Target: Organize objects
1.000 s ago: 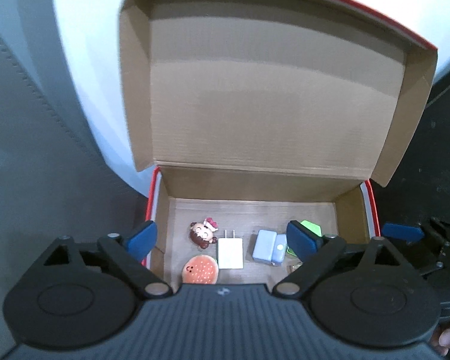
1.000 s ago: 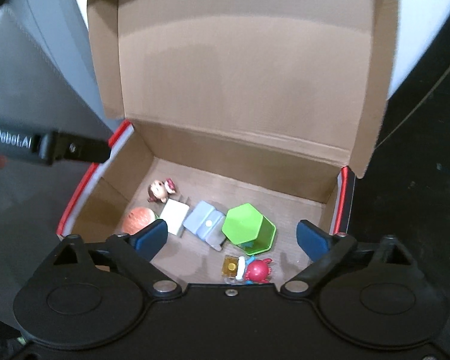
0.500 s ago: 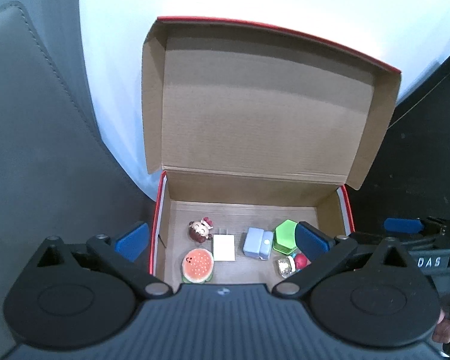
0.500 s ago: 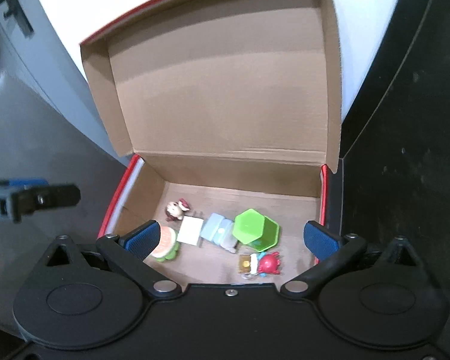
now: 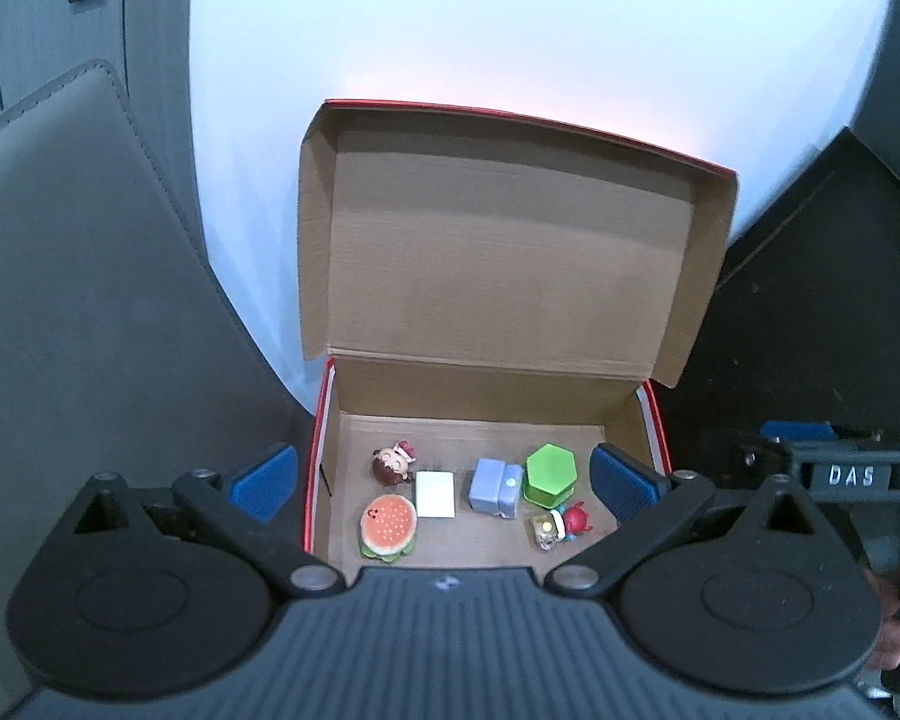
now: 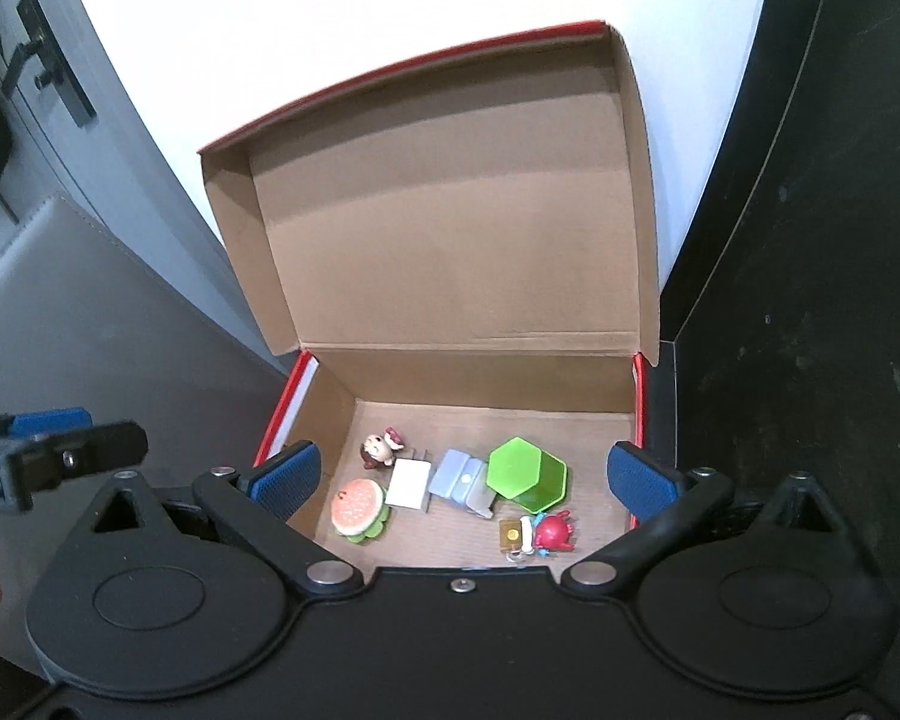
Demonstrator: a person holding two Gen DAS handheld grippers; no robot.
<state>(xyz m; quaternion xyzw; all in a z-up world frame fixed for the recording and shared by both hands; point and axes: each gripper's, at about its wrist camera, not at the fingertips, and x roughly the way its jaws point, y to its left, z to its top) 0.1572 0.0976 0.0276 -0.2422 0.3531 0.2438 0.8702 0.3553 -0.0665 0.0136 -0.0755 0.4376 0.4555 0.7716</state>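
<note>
Cardboard box (image 5: 498,384) sits open on the desk (image 5: 510,30), lid upright. Inside, in a loose row: burger toy (image 5: 388,525), doll figure (image 5: 393,464), white charger (image 5: 435,494), pale blue case (image 5: 495,487), green hexagonal container (image 5: 549,474), red crab toy (image 5: 576,519) beside a small yellow trinket (image 5: 545,531). Left gripper (image 5: 444,483) and right gripper (image 6: 465,480) hover above the box; jaws have just been opening, now wide apart, nothing between them

Brown box (image 5: 510,276) with red edges holds green hexagon (image 5: 549,471), orange burger (image 5: 388,525).
</note>
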